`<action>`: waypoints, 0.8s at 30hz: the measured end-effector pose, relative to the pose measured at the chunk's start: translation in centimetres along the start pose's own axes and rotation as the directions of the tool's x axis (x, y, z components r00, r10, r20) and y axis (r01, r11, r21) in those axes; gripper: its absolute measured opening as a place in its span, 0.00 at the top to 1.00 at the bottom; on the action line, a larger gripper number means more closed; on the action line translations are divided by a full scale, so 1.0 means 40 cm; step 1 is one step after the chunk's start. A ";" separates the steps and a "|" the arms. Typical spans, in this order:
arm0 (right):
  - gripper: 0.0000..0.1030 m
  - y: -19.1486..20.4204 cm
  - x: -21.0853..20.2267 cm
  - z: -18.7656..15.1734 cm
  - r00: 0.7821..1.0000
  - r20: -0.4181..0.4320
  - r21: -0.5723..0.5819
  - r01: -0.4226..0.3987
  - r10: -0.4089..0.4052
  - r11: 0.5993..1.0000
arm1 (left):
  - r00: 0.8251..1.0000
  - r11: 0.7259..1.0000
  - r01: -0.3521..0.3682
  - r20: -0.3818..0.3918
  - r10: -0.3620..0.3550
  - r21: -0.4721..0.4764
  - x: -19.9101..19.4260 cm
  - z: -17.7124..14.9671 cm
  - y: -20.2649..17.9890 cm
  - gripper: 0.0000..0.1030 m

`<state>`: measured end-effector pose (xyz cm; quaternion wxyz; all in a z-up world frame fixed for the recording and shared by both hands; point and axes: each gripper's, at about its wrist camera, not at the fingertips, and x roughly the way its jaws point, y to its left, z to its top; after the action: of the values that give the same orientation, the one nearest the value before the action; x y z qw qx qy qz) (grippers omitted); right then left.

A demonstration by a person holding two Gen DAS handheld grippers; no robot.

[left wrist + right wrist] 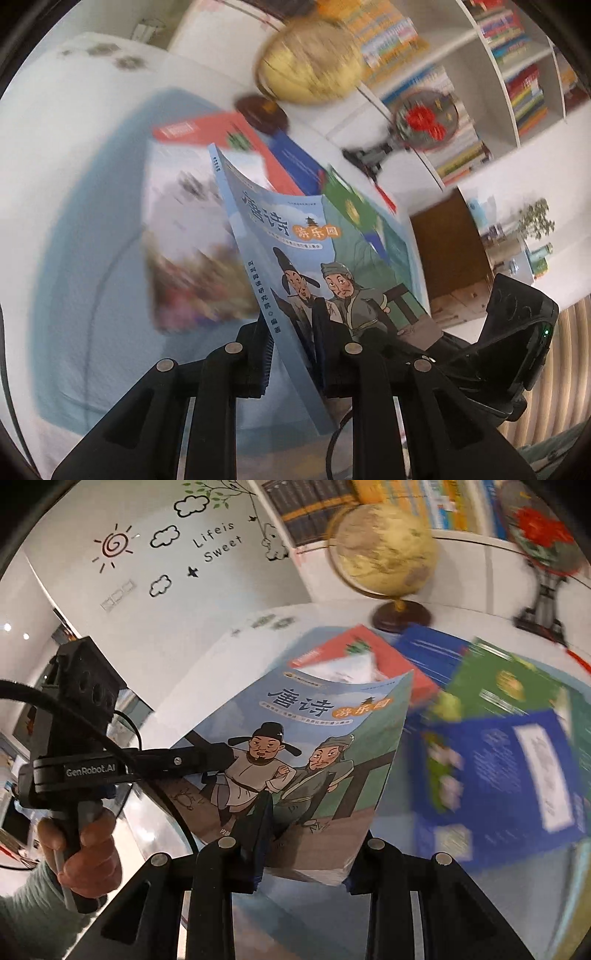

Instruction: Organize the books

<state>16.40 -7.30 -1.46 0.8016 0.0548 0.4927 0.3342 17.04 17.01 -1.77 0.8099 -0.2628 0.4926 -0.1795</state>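
Both hand-held grippers (291,354) (303,853) clamp the blue book's (295,738) lower edge.

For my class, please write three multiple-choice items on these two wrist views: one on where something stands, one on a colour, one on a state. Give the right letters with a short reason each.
1. Where does the globe stand?
A. beyond the scattered books
B. on the floor
C. on the lifted book

2. What is the main cover colour of the lifted book?
A. red
B. light blue
C. black

3. How is the lifted book held?
A. by neither gripper
B. by one gripper
C. by both grippers

Answers: 1 A, its base sits on the table behind them; 2 B, pale blue cover and spine; 3 C, left gripper and right gripper both have jaws clamped on its edges.
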 end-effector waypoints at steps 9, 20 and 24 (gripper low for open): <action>0.69 0.263 0.282 0.177 1.000 0.013 -0.053 0.013 -0.013 0.998 | 0.993 0.994 -0.101 0.056 0.103 -0.028 -0.154 0.189 0.295 0.85; 0.69 0.413 0.595 0.302 0.997 -0.078 0.018 0.014 -0.013 1.000 | 0.978 0.977 -0.206 0.019 0.207 -0.059 -0.175 0.307 0.560 0.84; 0.67 0.432 0.640 0.298 0.994 -0.106 0.019 0.016 -0.014 1.000 | 0.979 0.973 -0.201 0.013 0.204 -0.113 -0.177 0.302 0.634 0.84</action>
<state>25.39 24.01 -7.46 0.7763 0.0412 0.5382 0.3257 25.45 44.13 -7.52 0.8141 -0.2580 0.5162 -0.0650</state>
